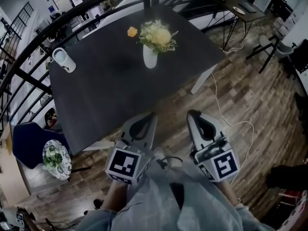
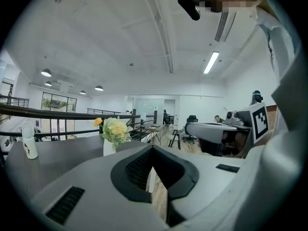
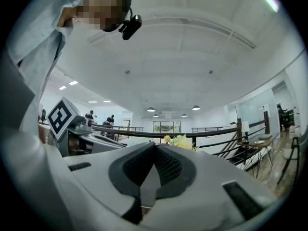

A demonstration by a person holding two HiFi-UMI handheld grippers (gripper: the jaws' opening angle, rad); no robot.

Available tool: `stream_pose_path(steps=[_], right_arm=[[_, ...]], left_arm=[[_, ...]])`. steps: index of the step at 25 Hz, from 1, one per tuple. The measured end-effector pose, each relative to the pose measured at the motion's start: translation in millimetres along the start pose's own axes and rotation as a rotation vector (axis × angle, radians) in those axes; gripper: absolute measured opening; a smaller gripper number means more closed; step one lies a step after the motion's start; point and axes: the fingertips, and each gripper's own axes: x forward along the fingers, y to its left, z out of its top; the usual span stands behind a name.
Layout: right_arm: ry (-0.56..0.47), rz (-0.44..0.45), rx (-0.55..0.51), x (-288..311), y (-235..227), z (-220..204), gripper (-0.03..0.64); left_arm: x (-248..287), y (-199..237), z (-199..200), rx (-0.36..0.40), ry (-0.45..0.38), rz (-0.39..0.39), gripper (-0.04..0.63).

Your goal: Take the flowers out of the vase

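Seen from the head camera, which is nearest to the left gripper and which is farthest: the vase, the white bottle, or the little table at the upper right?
1. The vase holding the flowers: straight ahead of the left gripper, mid-way across the dark table.
2. The white bottle: at the far left corner.
3. The little table: off beyond the far right corner.

The left claw point(image 1: 150, 117) and the right claw point(image 1: 193, 114) are light grey wedge-shaped shells with black ribbed pads point(image 2: 137, 170) inside. Each carries a cube point(image 1: 126, 164) with black-and-white square markers. The person wears a pale blue-grey long-sleeved shirt point(image 1: 163, 201) and a black head camera point(image 2: 188, 4).
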Motion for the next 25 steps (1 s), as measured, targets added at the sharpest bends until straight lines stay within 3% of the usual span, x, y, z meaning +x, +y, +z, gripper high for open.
stream_pose_path(steps=[14, 25], right_arm=[[0.028, 0.001, 0.002, 46.3, -15.5, 1.6, 0.003], [0.005, 0.118, -0.017, 97.6, -52.0, -5.2, 0.003]], left_arm=[[17.5, 49.1, 11.7, 0.002, -0.015, 0.035, -0.002], [59.3, 71.7, 21.2, -0.015, 0.0, 0.139, -0.002]])
